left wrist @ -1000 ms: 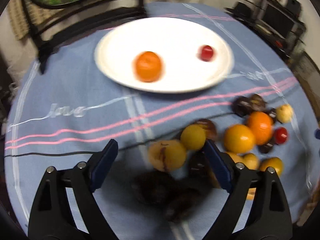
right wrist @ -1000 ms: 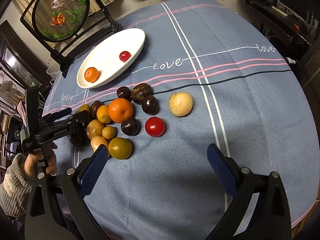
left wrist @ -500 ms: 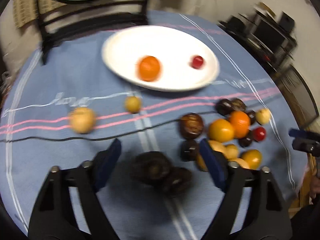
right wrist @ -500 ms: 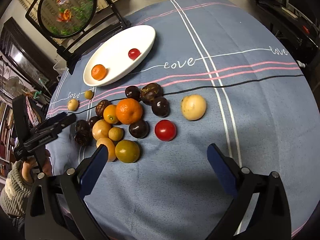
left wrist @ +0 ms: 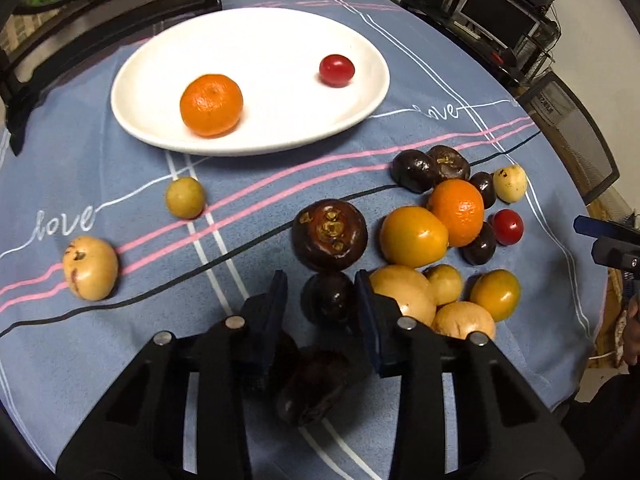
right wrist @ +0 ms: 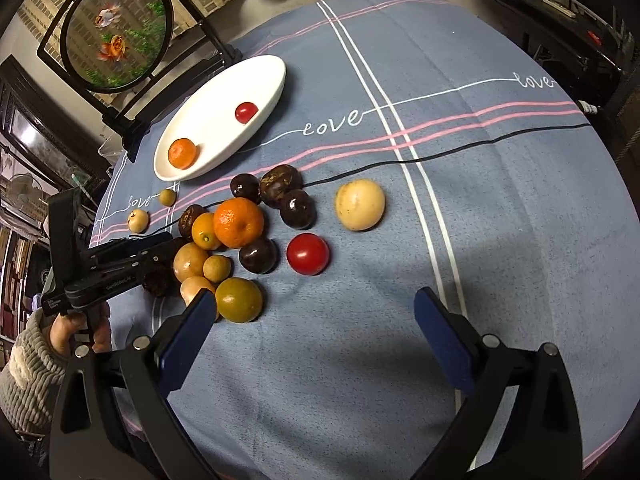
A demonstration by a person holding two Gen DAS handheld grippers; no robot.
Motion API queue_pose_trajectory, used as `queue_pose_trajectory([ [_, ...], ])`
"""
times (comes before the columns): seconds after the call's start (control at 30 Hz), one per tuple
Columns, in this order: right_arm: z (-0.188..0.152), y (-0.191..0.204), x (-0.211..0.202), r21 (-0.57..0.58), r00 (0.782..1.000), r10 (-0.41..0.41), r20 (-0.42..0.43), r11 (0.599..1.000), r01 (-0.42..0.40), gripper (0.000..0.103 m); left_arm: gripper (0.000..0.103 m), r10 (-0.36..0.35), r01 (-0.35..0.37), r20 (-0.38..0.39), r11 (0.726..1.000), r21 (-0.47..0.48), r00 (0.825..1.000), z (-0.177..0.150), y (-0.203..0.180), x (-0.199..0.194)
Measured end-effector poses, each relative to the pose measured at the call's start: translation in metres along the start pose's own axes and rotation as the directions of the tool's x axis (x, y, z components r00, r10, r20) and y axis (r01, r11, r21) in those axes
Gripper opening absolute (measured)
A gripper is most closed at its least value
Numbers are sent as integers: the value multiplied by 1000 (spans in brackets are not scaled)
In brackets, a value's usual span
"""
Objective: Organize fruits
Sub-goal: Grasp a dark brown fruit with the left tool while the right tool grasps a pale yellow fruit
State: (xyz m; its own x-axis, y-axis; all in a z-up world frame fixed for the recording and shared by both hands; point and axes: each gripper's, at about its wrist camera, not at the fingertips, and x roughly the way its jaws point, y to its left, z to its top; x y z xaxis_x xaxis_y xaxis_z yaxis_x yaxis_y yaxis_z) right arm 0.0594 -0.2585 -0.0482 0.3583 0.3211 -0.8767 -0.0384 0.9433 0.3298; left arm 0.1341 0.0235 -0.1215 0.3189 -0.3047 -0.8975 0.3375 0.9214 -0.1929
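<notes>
Left gripper [left wrist: 322, 300]: jaws closing around a small dark fruit [left wrist: 328, 298] at the near edge of the pile; a second ago they stood wide over the same spot. Pads look just beside the skin, contact not certain.

Two pale fruits, a tan one [left wrist: 90, 268] and a small yellowish one [left wrist: 185, 197], now lie apart on the tablecloth [left wrist: 120, 352], left of the pile; earlier they sat within it.

Right gripper [right wrist: 312, 320]: fingers spread, empty, hovering over bare cloth.

Beyond: white plate [left wrist: 140, 120] holding a mandarin [left wrist: 211, 105] and cherry tomato [left wrist: 337, 70]. Probably a pick beginning; sorting barely started.
</notes>
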Motion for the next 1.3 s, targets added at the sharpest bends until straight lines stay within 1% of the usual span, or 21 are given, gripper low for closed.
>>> queue_pose_trajectory([
  [0.07,0,0,0,-3,1000,-2,0,1000,2,99,34,-16,16,-11,1000,-6,1000,1,2,1],
  [0.1,0,0,0,-4,1000,-3,1,1000,3,99,29,-33,33,-22,999,-5,999,1,2,1],
  [0.17,0,0,0,-3,1000,-3,-1,1000,3,99,24,-50,51,-40,999,13,998,-3,-1,2],
  [0.23,1,0,2,-1,1000,-2,-6,1000,2,99,24,-28,30,-38,998,48,999,-8,-6,4],
  [0.27,2,1,3,-3,1000,-1,-8,1000,1,99,24,-21,23,-38,999,48,999,-7,-8,6],
  [0.33,3,1,2,-10,1000,-4,-5,1000,4,99,24,-23,24,-46,1000,17,999,-4,-7,10],
  [0.5,4,-13,-4,-52,994,-91,60,994,94,99,25,7,-8,-11,1000,-14,1000,-10,-11,4],
  [0.57,-1,-27,-1,-56,990,-128,64,990,131,99,24,15,-15,16,999,-32,1000,-16,-11,-7],
  [0.63,-5,-39,3,-41,989,-136,52,990,138,99,24,8,-6,47,998,-58,999,-21,-9,-21],
  [0.7,-5,-44,5,-27,993,-103,54,994,104,93,24,7,-2,70,996,-84,998,-24,-6,-31],
  [0.73,-4,-41,6,-37,994,-86,60,995,89,91,24,4,4,79,995,-99,997,-26,-5,-37],
  [0.83,11,-22,14,-117,995,-52,90,991,62,89,24,1,10,86,993,-122,996,-27,-2,-45],
  [0.9,25,-14,24,-147,995,-37,97,988,51,81,24,6,6,88,991,-133,996,-28,-5,-47],
  [0.93,32,-11,30,-153,995,-35,95,987,49,79,24,10,3,89,990,-139,996,-29,-4,-50],
  [1.0,43,-9,45,-160,997,-28,71,986,39,68,24,17,-3,88,988,-154,996,-31,-4,-50],
  [1.03,46,-9,52,-165,998,-31,55,986,39,64,24,21,-7,86,986,-165,996,-33,-2,-51],
  [1.1,51,-13,60,-168,998,-48,52,984,56,60,24,28,-13,81,983,-182,996,-36,1,-51],
  [1.13,52,-16,62,-160,998,-45,44,986,52,58,24,28,-12,80,981,-192,996,-37,3,-52],
  [1.17,54,-20,65,-147,999,-38,32,988,43,53,24,26,-9,82,980,-199,996,-38,4,-52],
  [1.23,52,-27,71,-134,1000,-30,8,991,31,48,24,25,-7,82,977,-211,996,-38,5,-51],
  [1.3,50,-29,72,-152,999,-33,16,988,35,42,25,28,-10,80,977,-215,996,-36,5,-50],
])
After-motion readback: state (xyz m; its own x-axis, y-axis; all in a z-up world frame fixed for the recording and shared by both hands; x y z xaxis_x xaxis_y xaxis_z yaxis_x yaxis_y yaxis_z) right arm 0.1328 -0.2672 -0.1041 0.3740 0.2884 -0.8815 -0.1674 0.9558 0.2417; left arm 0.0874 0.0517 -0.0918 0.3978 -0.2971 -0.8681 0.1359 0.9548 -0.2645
